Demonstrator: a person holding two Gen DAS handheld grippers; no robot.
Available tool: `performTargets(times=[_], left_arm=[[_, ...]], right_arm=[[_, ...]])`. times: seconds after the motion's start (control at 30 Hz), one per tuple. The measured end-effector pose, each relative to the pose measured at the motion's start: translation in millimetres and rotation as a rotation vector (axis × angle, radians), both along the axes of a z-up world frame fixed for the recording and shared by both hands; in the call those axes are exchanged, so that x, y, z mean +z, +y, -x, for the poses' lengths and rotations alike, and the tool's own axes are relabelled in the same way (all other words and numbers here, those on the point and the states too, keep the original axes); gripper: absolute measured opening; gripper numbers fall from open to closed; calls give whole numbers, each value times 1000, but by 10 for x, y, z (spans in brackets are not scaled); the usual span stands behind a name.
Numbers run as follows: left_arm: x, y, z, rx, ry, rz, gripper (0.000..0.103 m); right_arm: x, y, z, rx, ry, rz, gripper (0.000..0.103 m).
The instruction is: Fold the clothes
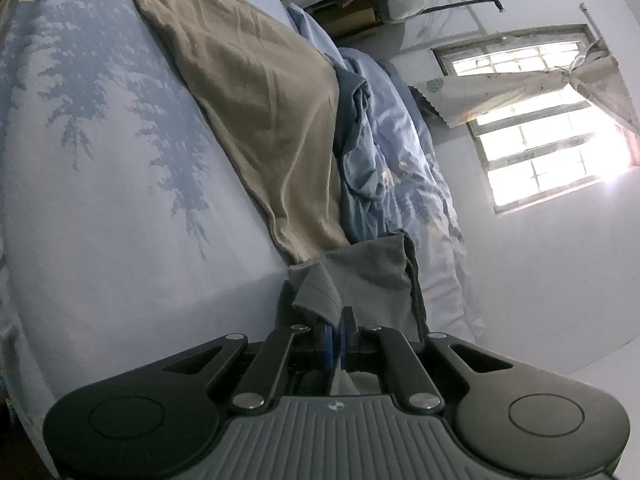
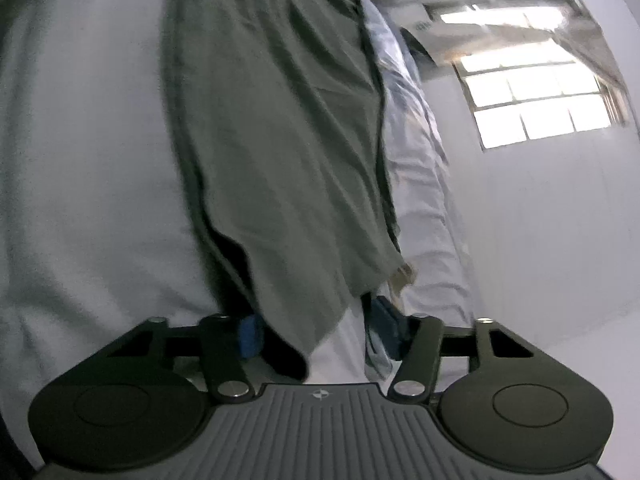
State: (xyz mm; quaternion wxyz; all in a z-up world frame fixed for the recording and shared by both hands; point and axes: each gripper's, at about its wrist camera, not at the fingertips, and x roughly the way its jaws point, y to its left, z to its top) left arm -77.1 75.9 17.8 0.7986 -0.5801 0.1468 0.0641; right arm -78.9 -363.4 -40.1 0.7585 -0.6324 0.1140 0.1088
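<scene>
Left gripper (image 1: 335, 330) fingers pinched on corner of grey-green garment (image 1: 372, 272). Right gripper (image 2: 316, 334) fingers apart, straddling loose garment edge (image 2: 280, 140). Garment spread long on bed (image 1: 120, 208), beside tan cloth (image 1: 256, 92). Fold stage undetermined; no compact stack visible.

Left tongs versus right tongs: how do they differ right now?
The left tongs are shut on a corner of the grey garment; the right tongs stand open, with grey cloth hanging between the blue pads, unclamped. Both face the window.
</scene>
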Motion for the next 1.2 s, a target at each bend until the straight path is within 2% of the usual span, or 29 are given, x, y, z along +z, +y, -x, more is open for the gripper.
performTargets(times=[0.1, 0.23, 0.37, 0.43, 0.73, 1.2], left_arm=[[-7, -5, 14, 1, 1, 2, 1], [0, -20, 23, -2, 7, 3, 1], [29, -35, 25, -5, 37, 12, 1], [95, -42, 33, -9, 36, -5, 1], [726, -70, 149, -70, -79, -99, 0], [2239, -289, 297, -128, -391, -206, 0]], right_arm=[[-75, 13, 27, 28, 11, 38, 32], [-125, 30, 12, 43, 20, 64, 21], [-93, 18, 2, 37, 56, 67, 9], [28, -19, -23, 11, 96, 40, 1], [1137, -207, -108, -22, 7, -103, 0], [2639, -311, 96, -12, -270, -262, 0]])
